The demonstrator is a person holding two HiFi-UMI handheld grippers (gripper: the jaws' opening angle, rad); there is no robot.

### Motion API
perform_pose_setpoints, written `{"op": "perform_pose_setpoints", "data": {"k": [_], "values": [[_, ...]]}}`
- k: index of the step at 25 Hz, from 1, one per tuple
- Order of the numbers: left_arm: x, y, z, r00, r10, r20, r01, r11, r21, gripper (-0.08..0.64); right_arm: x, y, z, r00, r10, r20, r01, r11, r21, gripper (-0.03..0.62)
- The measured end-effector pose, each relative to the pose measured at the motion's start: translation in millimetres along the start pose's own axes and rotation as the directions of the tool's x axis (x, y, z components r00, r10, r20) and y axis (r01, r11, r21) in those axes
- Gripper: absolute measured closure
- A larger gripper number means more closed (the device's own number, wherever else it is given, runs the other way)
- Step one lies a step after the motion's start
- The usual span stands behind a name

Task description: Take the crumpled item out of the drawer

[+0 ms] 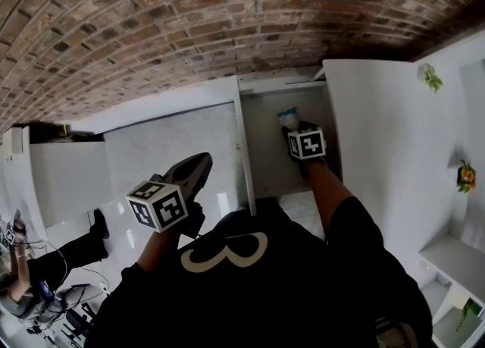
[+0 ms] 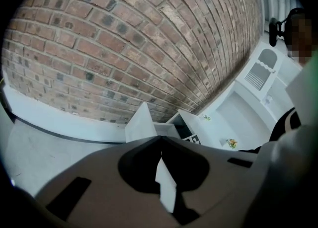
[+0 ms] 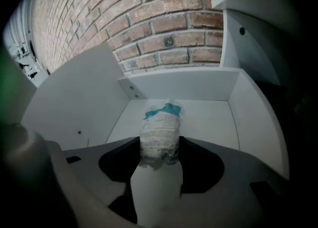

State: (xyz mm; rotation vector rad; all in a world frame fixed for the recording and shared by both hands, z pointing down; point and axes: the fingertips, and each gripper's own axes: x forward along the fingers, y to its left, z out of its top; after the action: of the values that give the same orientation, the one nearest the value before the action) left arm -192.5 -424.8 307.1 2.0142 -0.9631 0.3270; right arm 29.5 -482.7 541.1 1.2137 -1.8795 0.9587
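Observation:
The crumpled packet, white with a teal end, stands inside the open white drawer. My right gripper reaches down into the drawer, and its two jaws sit against the packet's sides, shut on it. From the head view the packet shows just beyond the right gripper, in the drawer. My left gripper hangs in the air left of the drawer, away from it. In the left gripper view its jaws meet at the tips with nothing between them.
A brick wall runs behind the drawer. White cabinet panels flank it on both sides. Small flower ornaments sit on the white shelves at the right. A seated person's legs show at the lower left.

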Motion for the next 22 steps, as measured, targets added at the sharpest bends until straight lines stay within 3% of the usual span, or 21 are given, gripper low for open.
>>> {"op": "perform_pose_setpoints", "data": {"k": [11,16,22], "values": [[-41,-54,29,0.995,-0.086,0.045,0.081,0.992,0.097,0.557,-100,57,37,0.98,0.092,0.179,-0.101,0.994,0.043,0.354],[-70,-80,33,0.989,-0.128,0.073,0.117,0.984,0.135,0.557,-160,91,45,0.947,0.146,0.286,-0.167,0.985,0.047,0.354],[-109,-101,41,0.977,-0.161,0.139,0.135,0.975,0.176,0.557,-234,139,61,0.887,0.224,0.403,-0.223,0.973,-0.05,0.353]]}}
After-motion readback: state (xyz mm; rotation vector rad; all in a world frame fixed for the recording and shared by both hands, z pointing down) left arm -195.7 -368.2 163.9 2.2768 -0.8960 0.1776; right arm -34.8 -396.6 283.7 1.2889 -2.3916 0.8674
